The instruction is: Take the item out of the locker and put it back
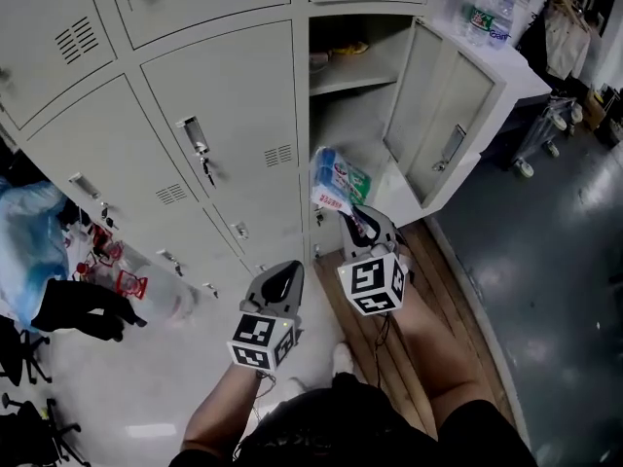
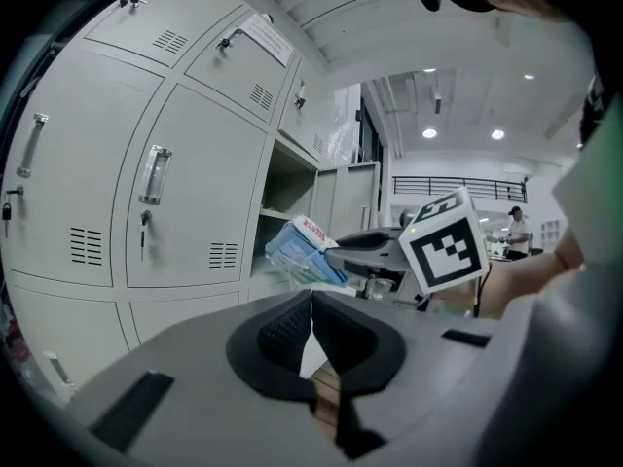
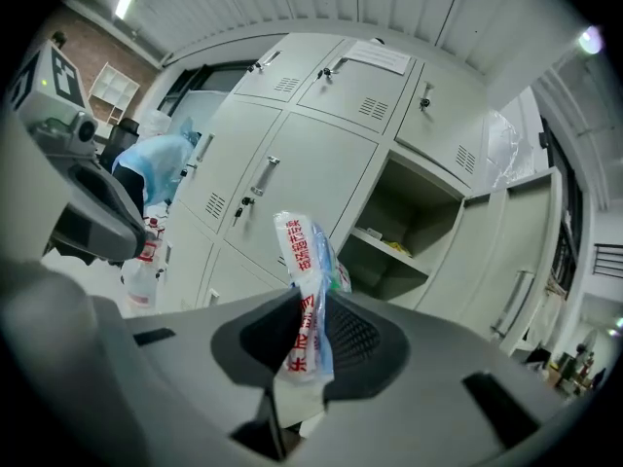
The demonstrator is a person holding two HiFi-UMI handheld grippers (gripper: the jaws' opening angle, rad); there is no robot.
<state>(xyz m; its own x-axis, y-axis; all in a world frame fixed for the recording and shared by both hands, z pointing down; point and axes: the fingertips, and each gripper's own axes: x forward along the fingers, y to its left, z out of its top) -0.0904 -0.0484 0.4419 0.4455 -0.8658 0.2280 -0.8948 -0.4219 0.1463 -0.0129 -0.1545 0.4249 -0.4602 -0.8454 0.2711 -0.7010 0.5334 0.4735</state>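
A soft plastic packet (image 1: 336, 183) with blue, green and red print hangs in front of the open locker (image 1: 355, 115), outside its lower compartment. My right gripper (image 1: 357, 220) is shut on the packet's lower edge. In the right gripper view the packet (image 3: 310, 261) stands upright, pinched between the pads, with the open locker (image 3: 409, 227) beyond it. My left gripper (image 1: 283, 278) hangs lower and to the left of it, with its jaws together and nothing in them. The left gripper view shows its own jaws (image 2: 311, 321) closed and the packet (image 2: 300, 251) ahead.
The locker's door (image 1: 443, 125) swings out to the right. Its upper shelf (image 1: 350, 74) carries a small yellow item. Closed lockers with keys (image 1: 201, 159) fill the left. Water bottles (image 1: 487, 13) stand at top right. A clear bottle (image 1: 151, 295) and a person in blue (image 1: 24, 232) are at left.
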